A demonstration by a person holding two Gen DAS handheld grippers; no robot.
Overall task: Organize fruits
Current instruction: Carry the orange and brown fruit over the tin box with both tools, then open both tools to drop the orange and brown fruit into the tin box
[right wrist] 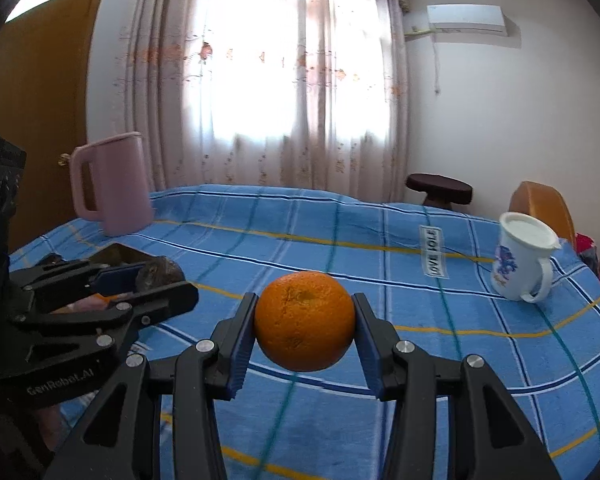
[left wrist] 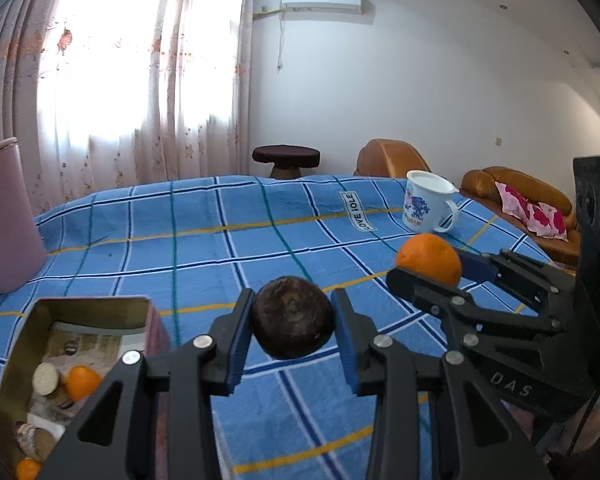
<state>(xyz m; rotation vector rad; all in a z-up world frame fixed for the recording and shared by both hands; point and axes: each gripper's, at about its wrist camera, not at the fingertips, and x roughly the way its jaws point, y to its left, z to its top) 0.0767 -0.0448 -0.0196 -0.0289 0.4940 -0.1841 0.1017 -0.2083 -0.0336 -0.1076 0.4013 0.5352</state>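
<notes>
My left gripper is shut on a dark brown round fruit and holds it above the blue checked cloth. My right gripper is shut on an orange, also held above the cloth. In the left wrist view the right gripper with its orange is to the right. In the right wrist view the left gripper with the dark fruit is to the left. An open metal tin at lower left holds small oranges and other pieces.
A pink jug stands at the table's far left, also seen in the left wrist view. A white printed mug stands at the far right, also in the right wrist view. A stool and brown sofa lie beyond.
</notes>
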